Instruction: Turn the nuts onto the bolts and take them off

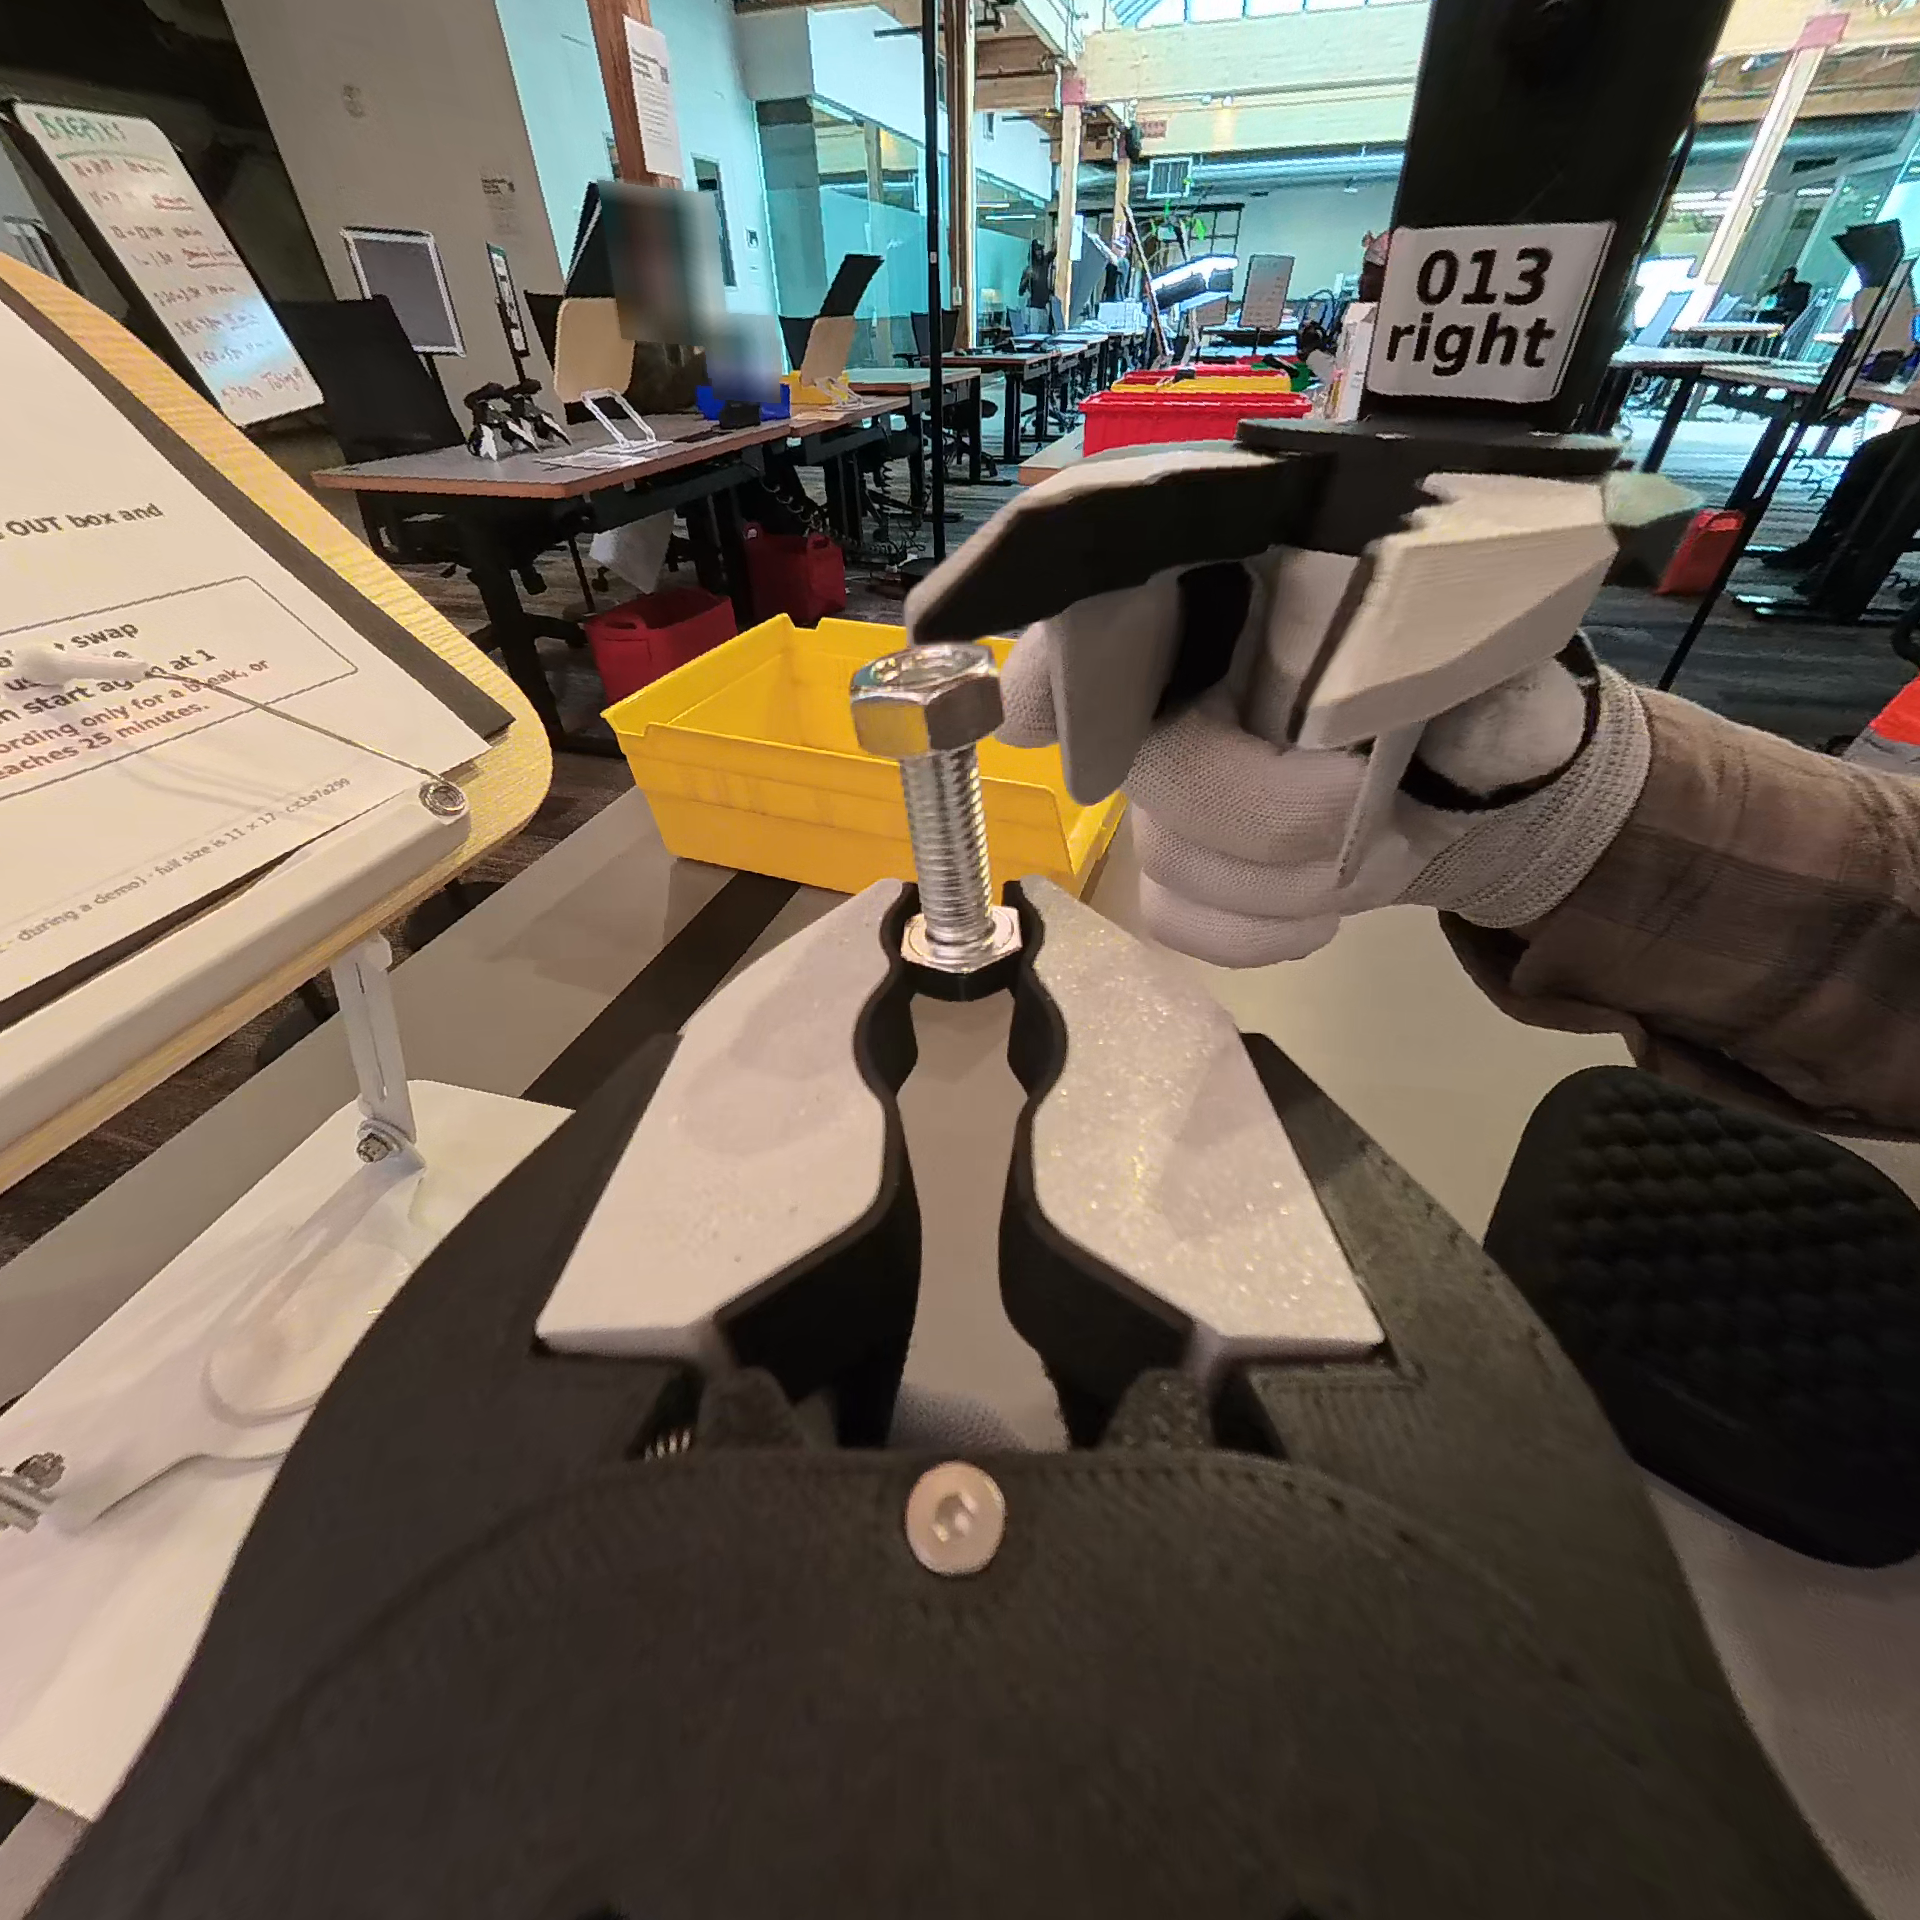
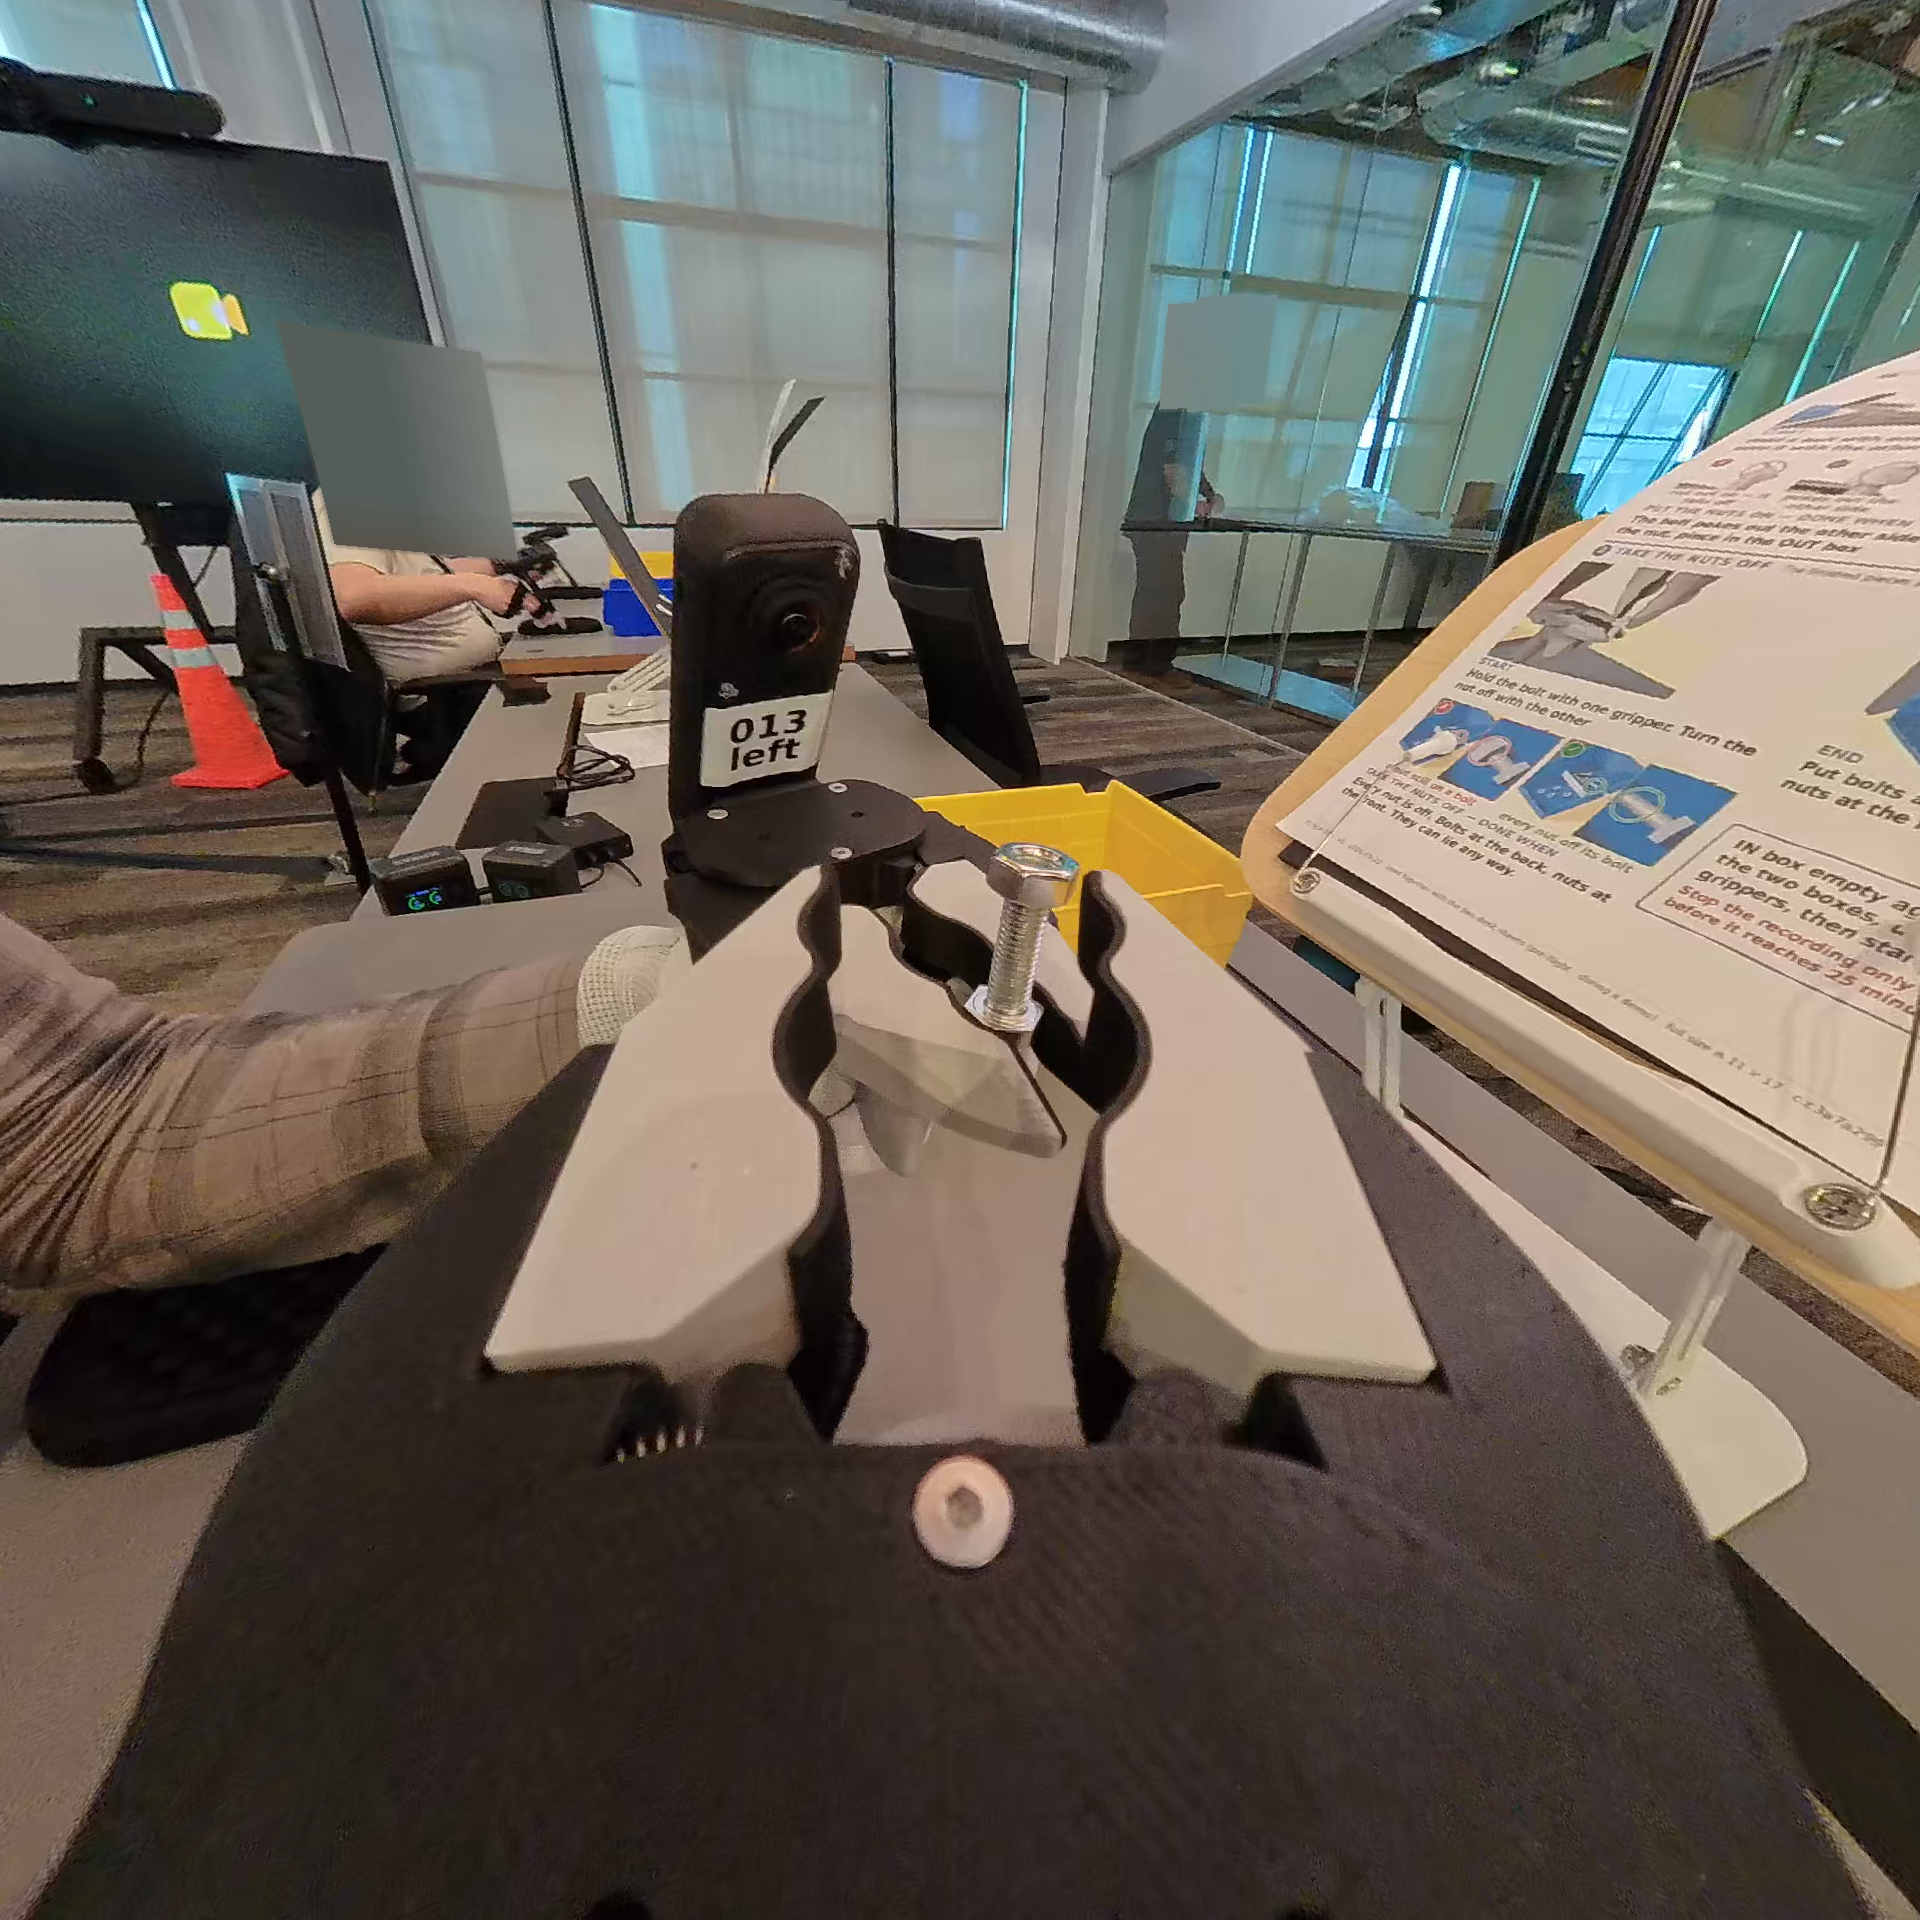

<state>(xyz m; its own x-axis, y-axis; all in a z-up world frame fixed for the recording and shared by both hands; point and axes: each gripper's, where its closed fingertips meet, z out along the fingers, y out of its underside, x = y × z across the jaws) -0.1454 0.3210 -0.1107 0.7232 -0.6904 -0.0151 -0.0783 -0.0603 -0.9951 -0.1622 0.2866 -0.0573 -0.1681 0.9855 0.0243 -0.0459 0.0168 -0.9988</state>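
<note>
Left claw clenched on the silver hex nut at the foot of the upright threaded steel bolt. Right claw spread wide, one fingertip just above the bolt head, not gripping. Yellow plastic bin behind the bolt on the grey desk.

The upright silver threaded bolt stands between the open right tongs, with air either side. Behind it the yellow plastic bin blocks the way; the slanted white instruction board crowds one side.
</note>
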